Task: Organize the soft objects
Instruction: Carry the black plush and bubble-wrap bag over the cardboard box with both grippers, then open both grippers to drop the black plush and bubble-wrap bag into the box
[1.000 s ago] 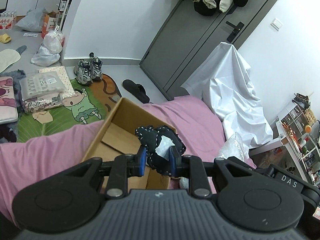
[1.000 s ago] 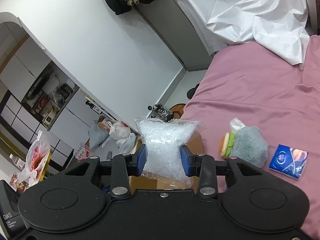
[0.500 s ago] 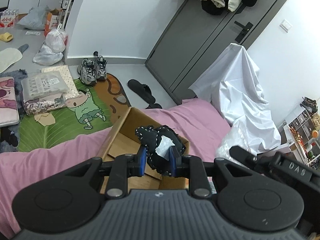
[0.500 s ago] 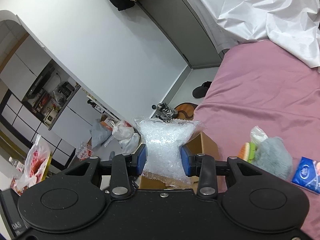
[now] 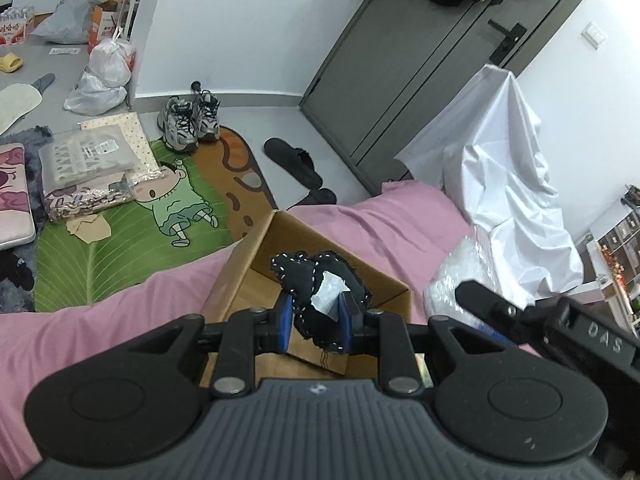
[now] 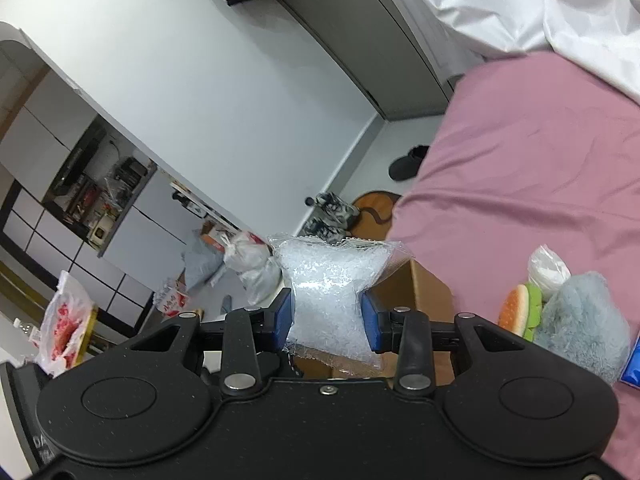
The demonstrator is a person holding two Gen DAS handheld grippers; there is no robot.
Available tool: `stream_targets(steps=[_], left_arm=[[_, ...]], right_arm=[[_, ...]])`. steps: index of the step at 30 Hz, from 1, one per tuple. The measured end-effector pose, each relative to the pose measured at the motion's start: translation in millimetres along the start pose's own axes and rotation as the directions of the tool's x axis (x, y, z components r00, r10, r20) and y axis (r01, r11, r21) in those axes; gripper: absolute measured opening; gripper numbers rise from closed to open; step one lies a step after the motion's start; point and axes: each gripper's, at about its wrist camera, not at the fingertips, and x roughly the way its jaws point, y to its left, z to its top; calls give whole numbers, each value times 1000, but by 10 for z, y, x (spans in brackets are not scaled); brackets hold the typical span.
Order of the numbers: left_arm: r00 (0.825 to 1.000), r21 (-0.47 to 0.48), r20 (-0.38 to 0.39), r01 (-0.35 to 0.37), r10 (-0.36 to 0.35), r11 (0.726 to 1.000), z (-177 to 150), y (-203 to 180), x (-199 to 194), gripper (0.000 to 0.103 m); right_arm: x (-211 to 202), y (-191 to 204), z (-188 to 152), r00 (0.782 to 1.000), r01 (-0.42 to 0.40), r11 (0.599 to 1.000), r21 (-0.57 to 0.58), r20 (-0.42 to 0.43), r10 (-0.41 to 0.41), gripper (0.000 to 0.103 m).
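My left gripper (image 5: 315, 323) is shut on a black stitched fabric toy (image 5: 320, 280) with a white label, held over the open cardboard box (image 5: 248, 258) on the pink bed. My right gripper (image 6: 327, 317) is shut on a clear bag of white pellets (image 6: 332, 280), held above the same box (image 6: 424, 292). In the left wrist view the bag (image 5: 456, 276) and the right gripper show just right of the box. A burger plush (image 6: 520, 310), a grey fluffy toy (image 6: 584, 328) and a small white bag (image 6: 546, 266) lie on the bed to the right.
A blue packet (image 6: 634, 364) lies at the right edge of the bed (image 6: 520, 152). A white sheet (image 5: 508, 168) drapes the bed's far end. On the floor are a cartoon mat (image 5: 132, 220), sneakers (image 5: 192, 122), slippers (image 5: 296, 164) and packaged items (image 5: 84, 160).
Both grippers have moved toward the box. The right gripper with the pellet bag has come into the left wrist view beside the box. Both grips stay shut.
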Motion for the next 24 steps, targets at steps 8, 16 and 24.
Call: stream_targets(steps=[8, 16, 24], left_arm=[[999, 11, -32, -27, 27, 1000, 78, -32, 333, 25], [998, -40, -38, -59, 57, 997, 139, 69, 414, 48], [999, -89, -11, -46, 45, 995, 228, 104, 276, 60]], right_arm=[[190, -72, -23, 999, -6, 1000, -12, -49, 5, 36], [336, -122, -28, 995, 6, 1000, -3, -96, -7, 36], [382, -98, 1, 994, 23, 1000, -19, -104, -25, 40]])
